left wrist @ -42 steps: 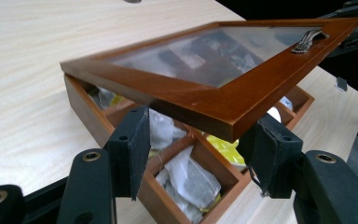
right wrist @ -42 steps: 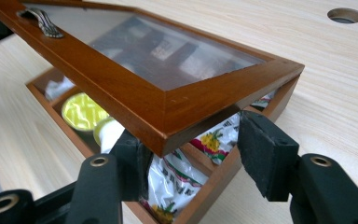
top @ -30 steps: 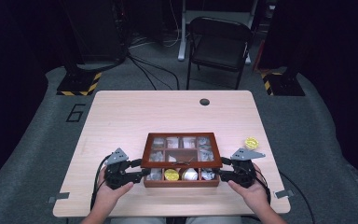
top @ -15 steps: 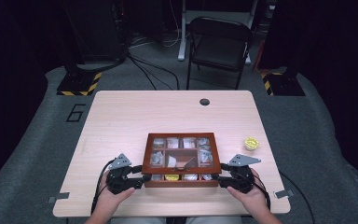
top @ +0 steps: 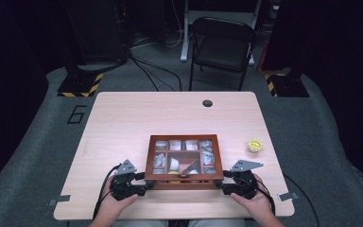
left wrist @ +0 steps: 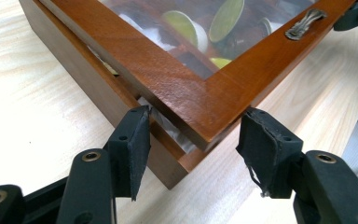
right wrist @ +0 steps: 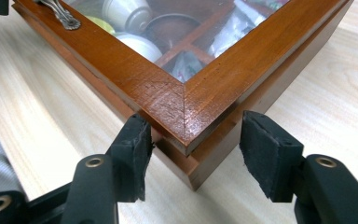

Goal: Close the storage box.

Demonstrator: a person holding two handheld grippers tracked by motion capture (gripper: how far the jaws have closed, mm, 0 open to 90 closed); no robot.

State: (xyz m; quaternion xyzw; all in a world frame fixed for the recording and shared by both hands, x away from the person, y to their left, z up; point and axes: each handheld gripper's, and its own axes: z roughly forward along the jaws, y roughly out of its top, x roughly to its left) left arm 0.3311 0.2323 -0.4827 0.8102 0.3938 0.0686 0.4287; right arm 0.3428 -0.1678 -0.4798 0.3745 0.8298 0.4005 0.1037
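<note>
A brown wooden box with a glass lid sits near the table's front edge, with pods and small cups in its compartments. My left gripper is at the near left corner. In the left gripper view it is shut on the lid's corner, which stands a little off the box with a gap beneath. My right gripper is at the near right corner. There its jaws have just been opening and straddle the lid corner, the right pad apart from the wood.
A small yellow cup stands on the table to the right of the box. A dark cable hole lies near the far edge. A metal handle is fixed mid-front on the lid. A folding chair stands beyond the table.
The lid has come down toward the box, hiding the front row of pods. Both hands have stayed at the box's near corners.
</note>
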